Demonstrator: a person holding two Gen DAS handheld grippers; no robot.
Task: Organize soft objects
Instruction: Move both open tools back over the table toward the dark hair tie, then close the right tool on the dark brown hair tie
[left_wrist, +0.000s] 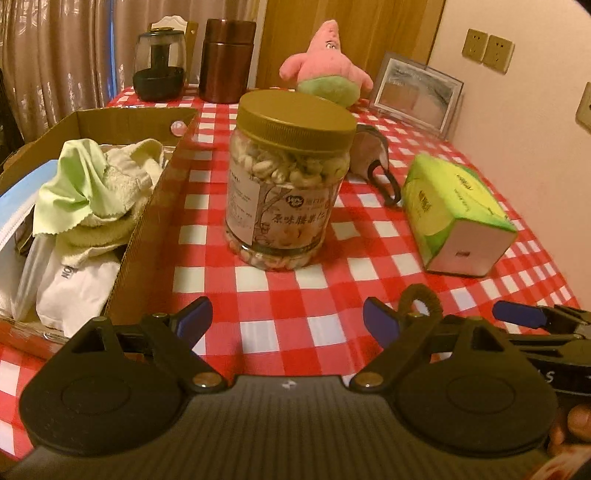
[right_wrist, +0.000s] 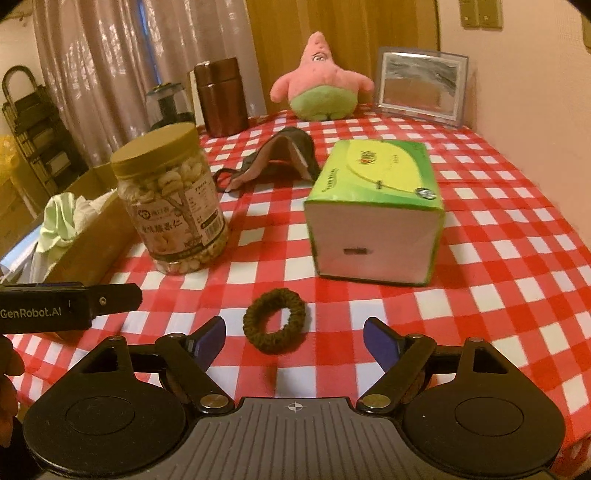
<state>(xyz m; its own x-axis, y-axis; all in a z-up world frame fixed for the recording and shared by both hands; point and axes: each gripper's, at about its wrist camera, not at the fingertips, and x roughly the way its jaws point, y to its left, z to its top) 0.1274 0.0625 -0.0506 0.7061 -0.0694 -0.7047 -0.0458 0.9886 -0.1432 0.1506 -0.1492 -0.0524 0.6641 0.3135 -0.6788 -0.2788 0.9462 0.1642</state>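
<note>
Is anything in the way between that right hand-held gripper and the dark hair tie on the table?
Nothing visible. The hair scrunchie lies just ahead of the open right hand-held gripper, only bare checkered tablecloth between them.

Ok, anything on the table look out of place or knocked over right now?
Nothing is spilled or damaged. The tissue box lies on its side. A face mask lies crumpled behind it, and a hair scrunchie sits loose on the cloth, both outside the cardboard box of soft things.

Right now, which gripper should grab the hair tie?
Right gripper: the hair tie lies just ahead between its open jaws. The left gripper has it off-centre, behind one finger.
</note>
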